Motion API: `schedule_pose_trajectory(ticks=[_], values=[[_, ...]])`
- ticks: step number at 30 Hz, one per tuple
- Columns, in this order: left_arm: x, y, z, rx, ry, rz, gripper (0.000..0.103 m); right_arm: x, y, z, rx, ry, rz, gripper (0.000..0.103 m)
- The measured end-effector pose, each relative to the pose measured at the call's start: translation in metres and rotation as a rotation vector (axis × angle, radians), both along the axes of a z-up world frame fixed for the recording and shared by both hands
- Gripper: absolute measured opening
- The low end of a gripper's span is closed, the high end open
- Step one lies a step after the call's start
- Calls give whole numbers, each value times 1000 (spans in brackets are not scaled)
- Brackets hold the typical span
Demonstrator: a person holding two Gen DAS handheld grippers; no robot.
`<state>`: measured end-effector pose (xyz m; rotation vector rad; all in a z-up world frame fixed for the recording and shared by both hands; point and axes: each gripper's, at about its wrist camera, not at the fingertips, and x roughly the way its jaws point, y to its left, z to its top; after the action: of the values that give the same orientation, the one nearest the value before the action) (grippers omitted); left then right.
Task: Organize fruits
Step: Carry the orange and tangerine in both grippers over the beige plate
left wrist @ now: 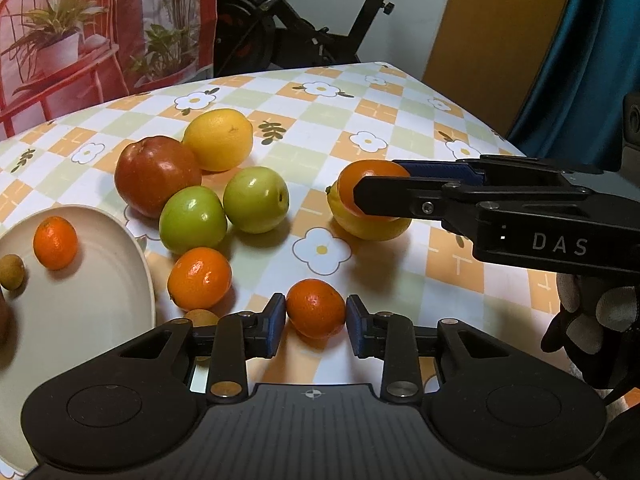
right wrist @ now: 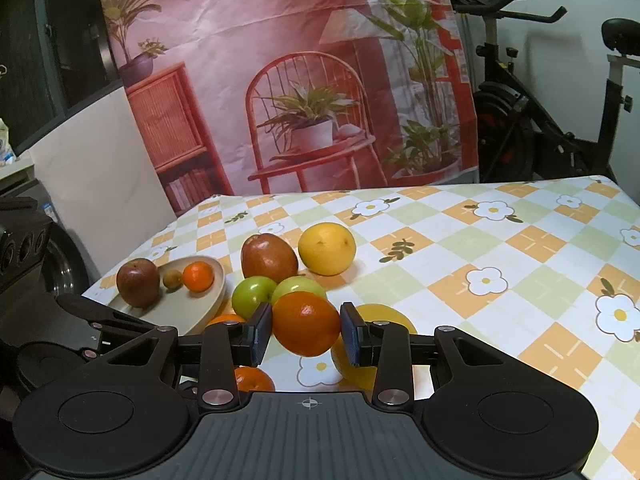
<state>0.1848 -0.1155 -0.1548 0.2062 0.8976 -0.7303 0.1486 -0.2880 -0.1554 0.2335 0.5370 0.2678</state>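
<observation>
1. On a table covered by a checked, flower-printed cloth, loose fruit lies beside a beige plate at the left.
2. The left gripper reaches down over the table, its blue pads closed on either side of a small tangerine, which sits on the cloth.
3. The right gripper is clamped on a larger orange, held up off the table above a yellow lemon.
4. Past the left gripper lies a second loose tangerine, with a small brown fruit just beside it.
5. Farther back, two green apples touch each other, with a red apple and a large yellow citrus behind them.
6. On the plate rest another tangerine, a small brown fruit, and, in the right wrist view, a dark red apple.
7. A gloved hand holds the right gripper's handle.
8. Behind the table hang a printed backdrop and an exercise bike.
</observation>
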Motion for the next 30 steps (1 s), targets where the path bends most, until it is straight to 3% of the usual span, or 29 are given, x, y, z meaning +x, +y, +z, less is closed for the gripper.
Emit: schedule_pose_trajectory(ticks=[9, 30], values=[[-2, 1, 1, -9, 0, 10, 34, 0, 0, -1, -3, 2, 3, 34], [-15, 31, 33, -44, -138, 136, 34, -2, 0, -4, -5, 12, 8, 34]])
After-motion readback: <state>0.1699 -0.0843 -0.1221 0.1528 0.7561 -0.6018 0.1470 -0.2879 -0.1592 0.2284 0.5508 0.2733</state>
